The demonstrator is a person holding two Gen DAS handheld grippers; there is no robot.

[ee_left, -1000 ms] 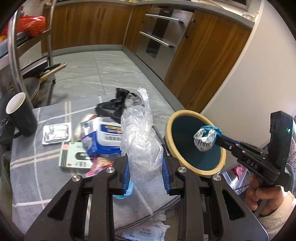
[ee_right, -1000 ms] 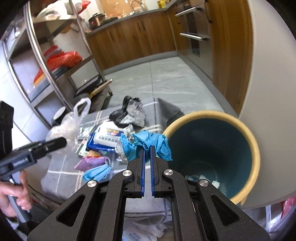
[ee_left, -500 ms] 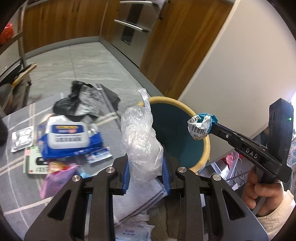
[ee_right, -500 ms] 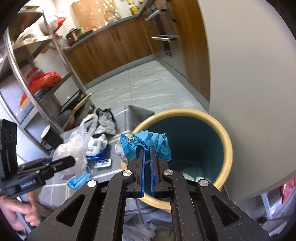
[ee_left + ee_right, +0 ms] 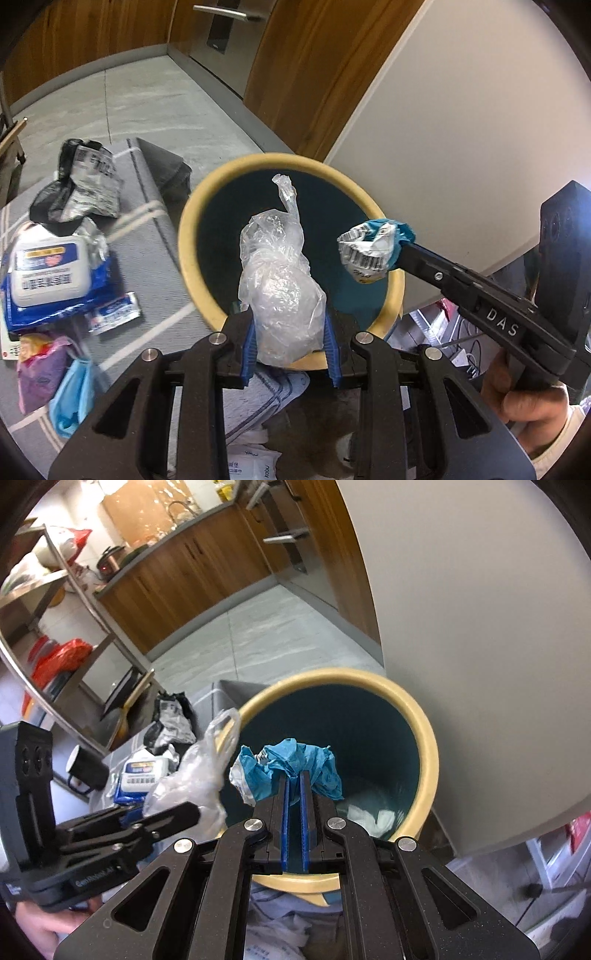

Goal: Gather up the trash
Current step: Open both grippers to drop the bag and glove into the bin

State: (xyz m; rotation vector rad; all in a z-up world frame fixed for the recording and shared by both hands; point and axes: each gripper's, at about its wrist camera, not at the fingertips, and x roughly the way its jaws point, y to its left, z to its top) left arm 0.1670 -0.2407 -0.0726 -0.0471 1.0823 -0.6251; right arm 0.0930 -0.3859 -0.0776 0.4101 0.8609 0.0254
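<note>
My left gripper (image 5: pixel 290 354) is shut on a crumpled clear plastic bag (image 5: pixel 280 291) and holds it over the near rim of the round bin (image 5: pixel 188 229), which has a tan rim and a teal inside. My right gripper (image 5: pixel 293 775) is shut on a crumpled blue wrapper (image 5: pixel 295 766) with a barcode and holds it above the bin's opening (image 5: pixel 428 746). The blue wrapper also shows in the left wrist view (image 5: pixel 373 251), and the clear bag in the right wrist view (image 5: pixel 195 771). White paper (image 5: pixel 369 814) lies at the bin's bottom.
On the grey cloth (image 5: pixel 147 258) left of the bin lie a blue wet-wipes pack (image 5: pixel 48 277), a black crumpled bag (image 5: pixel 77 184), a purple wrapper (image 5: pixel 37 365) and a blue mask (image 5: pixel 74 395). A white wall (image 5: pixel 461 129) stands right of the bin. A black mug (image 5: pixel 86 766) and a metal rack (image 5: pixel 55 635) are at left.
Both grippers have moved right, from over the cloth to over the bin, each still holding its trash. The bin now sits directly under both.
</note>
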